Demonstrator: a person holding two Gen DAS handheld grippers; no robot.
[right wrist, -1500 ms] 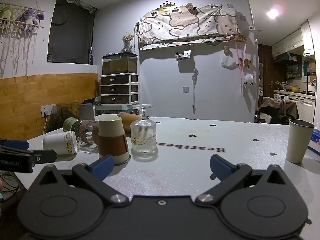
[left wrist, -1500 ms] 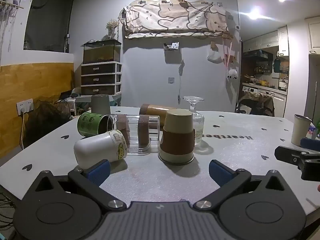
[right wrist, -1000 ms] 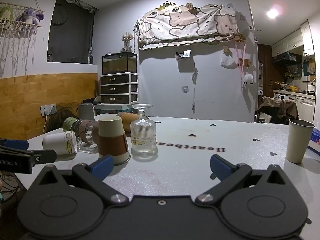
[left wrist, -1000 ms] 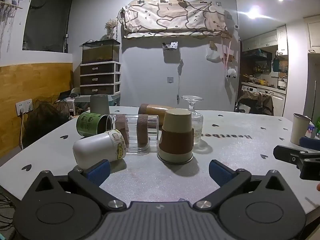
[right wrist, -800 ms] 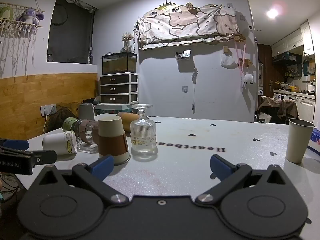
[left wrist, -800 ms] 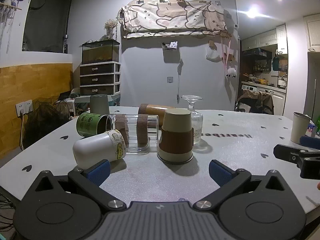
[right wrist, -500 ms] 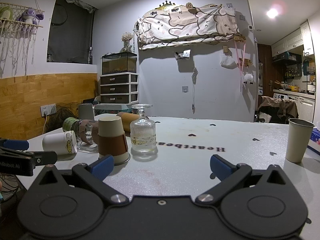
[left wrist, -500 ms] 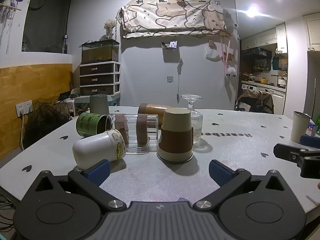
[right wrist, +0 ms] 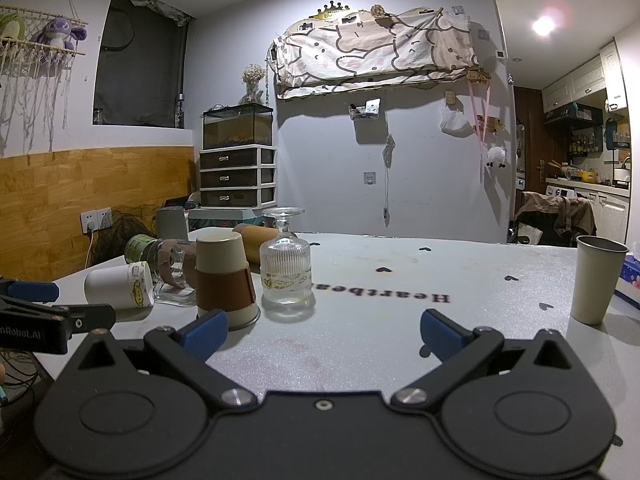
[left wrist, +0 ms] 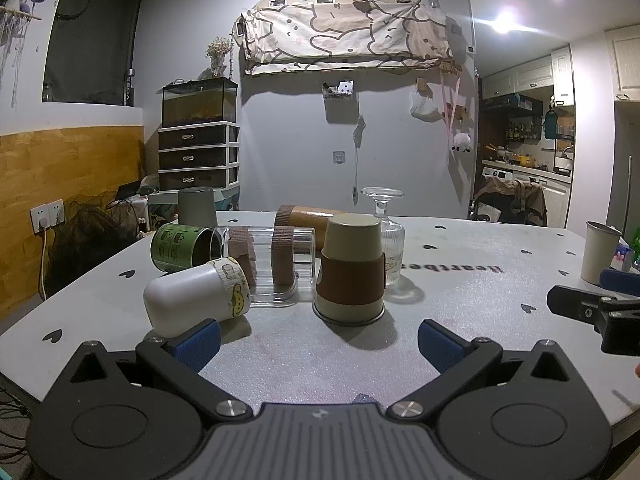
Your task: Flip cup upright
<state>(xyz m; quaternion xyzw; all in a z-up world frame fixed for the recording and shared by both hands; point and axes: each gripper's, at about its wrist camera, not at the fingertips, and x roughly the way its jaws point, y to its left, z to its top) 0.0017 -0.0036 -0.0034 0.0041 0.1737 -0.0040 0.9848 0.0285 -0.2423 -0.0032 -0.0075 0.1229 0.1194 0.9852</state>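
A beige paper cup with a brown sleeve (left wrist: 350, 272) (right wrist: 224, 276) stands upside down on the grey table (left wrist: 460, 280). My left gripper (left wrist: 318, 340) is open and empty, a short way in front of it. A white cup with a yellow sticker (left wrist: 196, 300) (right wrist: 118, 286) lies on its side by the left fingertip. A clear glass with brown bands (left wrist: 272, 268), a green can (left wrist: 180, 246) and a brown tube (left wrist: 308, 216) lie on their sides behind. My right gripper (right wrist: 324, 330) is open and empty, in front of an upside-down ribbed wine glass (right wrist: 285, 264).
A grey cup (left wrist: 196, 208) stands upside down at the back left. A beige cup (right wrist: 596, 280) (left wrist: 600, 256) stands upright at the table's right side, next to a blue tissue pack (right wrist: 630, 276). The table's left edge (left wrist: 80, 280) is close to the cups.
Both grippers have barely drifted. The cups have not moved.
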